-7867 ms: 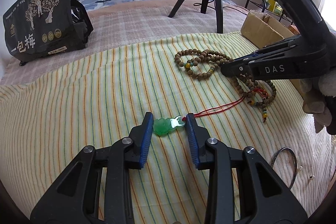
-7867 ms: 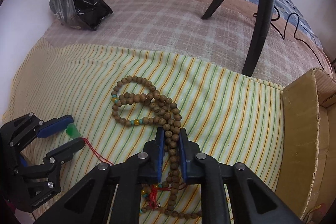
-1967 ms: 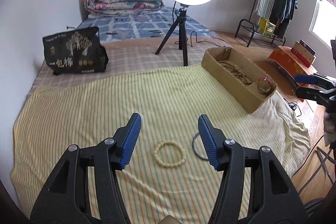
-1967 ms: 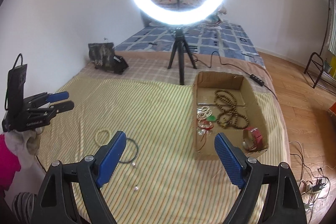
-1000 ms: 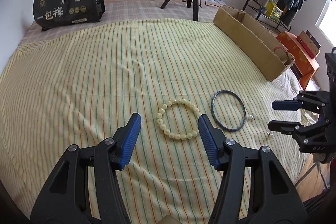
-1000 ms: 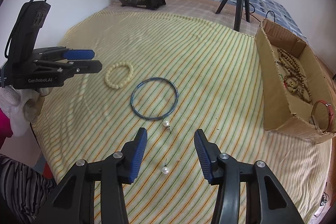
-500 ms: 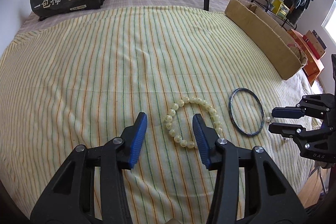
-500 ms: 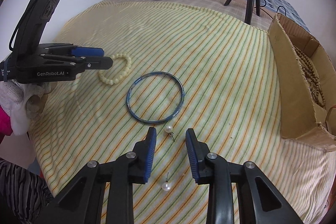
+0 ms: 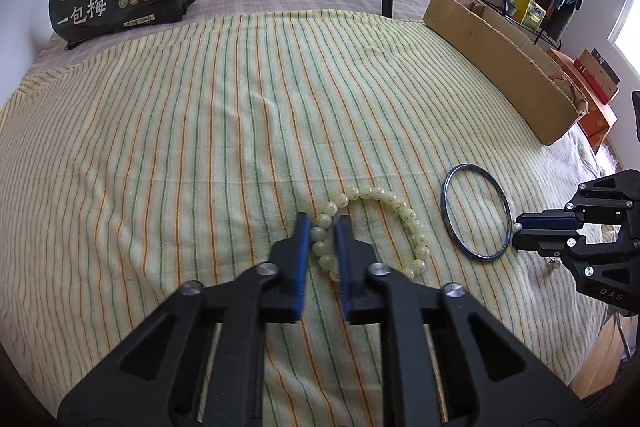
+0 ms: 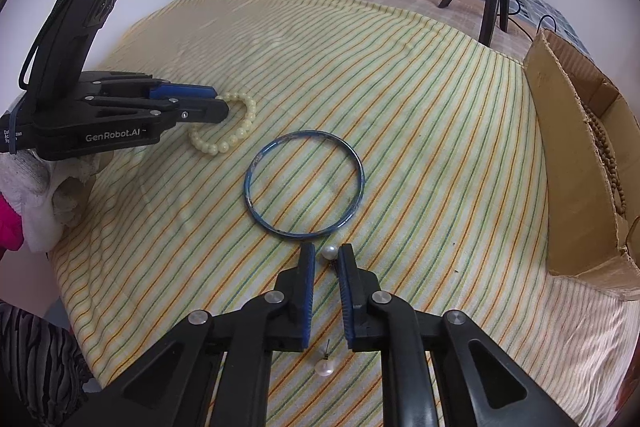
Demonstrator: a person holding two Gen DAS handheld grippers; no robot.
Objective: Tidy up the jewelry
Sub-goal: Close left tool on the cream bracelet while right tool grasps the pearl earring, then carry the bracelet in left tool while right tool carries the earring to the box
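Both claws are closed down on a piece of jewelry on the striped bedspread [image 9: 200,131]. The left claw [image 9: 323,223] pinches the near side of the pale bead bracelet [image 9: 400,215], and the right claw [image 10: 327,254] grips the post of a pearl earring [image 10: 330,251] lying just beside the blue bangle [image 10: 305,183]. A second pearl earring [image 10: 324,367] lies loose under the right claw. The cardboard box [image 10: 576,163] at the bedspread's edge already holds a string of brown wooden beads [image 10: 608,163]. By my reading the sorting is well along: four pieces remain outside the box, two of them gripped but not yet lifted.
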